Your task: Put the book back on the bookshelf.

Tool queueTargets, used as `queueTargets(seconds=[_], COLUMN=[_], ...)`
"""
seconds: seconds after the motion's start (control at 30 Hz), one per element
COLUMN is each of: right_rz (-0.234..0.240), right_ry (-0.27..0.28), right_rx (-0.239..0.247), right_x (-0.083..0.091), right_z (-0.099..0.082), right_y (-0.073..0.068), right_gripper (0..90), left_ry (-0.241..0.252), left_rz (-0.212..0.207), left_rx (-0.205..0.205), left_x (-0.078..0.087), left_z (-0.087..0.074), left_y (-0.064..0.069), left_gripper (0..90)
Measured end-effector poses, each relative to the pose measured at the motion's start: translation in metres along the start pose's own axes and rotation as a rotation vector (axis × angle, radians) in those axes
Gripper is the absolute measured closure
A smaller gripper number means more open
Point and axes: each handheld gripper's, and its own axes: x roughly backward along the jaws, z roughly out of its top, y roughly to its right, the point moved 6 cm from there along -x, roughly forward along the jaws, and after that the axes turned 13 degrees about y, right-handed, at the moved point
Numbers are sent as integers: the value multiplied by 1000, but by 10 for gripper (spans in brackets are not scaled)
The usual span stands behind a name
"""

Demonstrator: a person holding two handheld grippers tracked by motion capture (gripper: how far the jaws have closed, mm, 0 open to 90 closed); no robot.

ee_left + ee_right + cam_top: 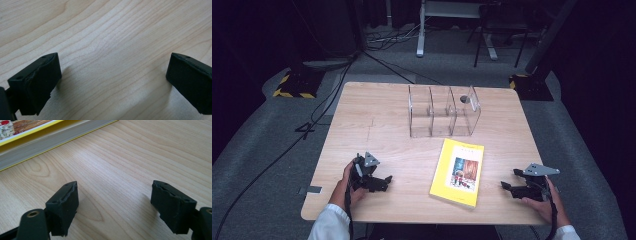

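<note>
A yellow book lies flat on the wooden table, cover up, near the front middle. Behind it stands a clear acrylic rack with three slots. My left gripper rests low at the front left of the table, held by a hand, jaws open over bare wood. My right gripper sits at the front right, just right of the book, jaws open with nothing between them. In the right gripper view the book's page edge runs across the top left.
A small dark hole shows in the tabletop behind the rack. Beyond the table are grey floor, cables, stand bases with yellow-black tape and desk legs. Bare wood lies between the grippers and the rack.
</note>
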Motion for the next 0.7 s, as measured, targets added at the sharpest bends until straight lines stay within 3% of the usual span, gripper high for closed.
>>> queueTargets(seconds=[0.23, 0.37, 0.4, 0.53, 0.57, 0.6, 0.7], right_rz=[1, 25, 36, 59, 71, 99, 124], right_ry=[-6, -31, -43, -57, -68, -88, -111], right_rx=[2, 17, 23, 37, 47, 66, 81], right_x=[1, 2, 2, 1, 1, -2, -5], right_z=[0, 1, 1, 3, 3, 6, 9], right_y=[-1, -3, -4, -9, -11, -16, -20], right_gripper=[229, 229, 229, 232, 238, 254, 262], left_ry=[-6, -6, -1, -4, -5, -7, -7], left_rz=[-8, -37, -71, -118, -148, -156, -171], left_rx=[2, -27, -42, -74, -92, -106, -120], left_x=[3, 7, 9, 10, 11, 11, 9], left_z=[-2, -5, -7, -8, -8, -8, -6], left_y=[4, 9, 16, 22, 26, 28, 33], left_gripper=[3, 3, 3, 3, 3, 3, 3])
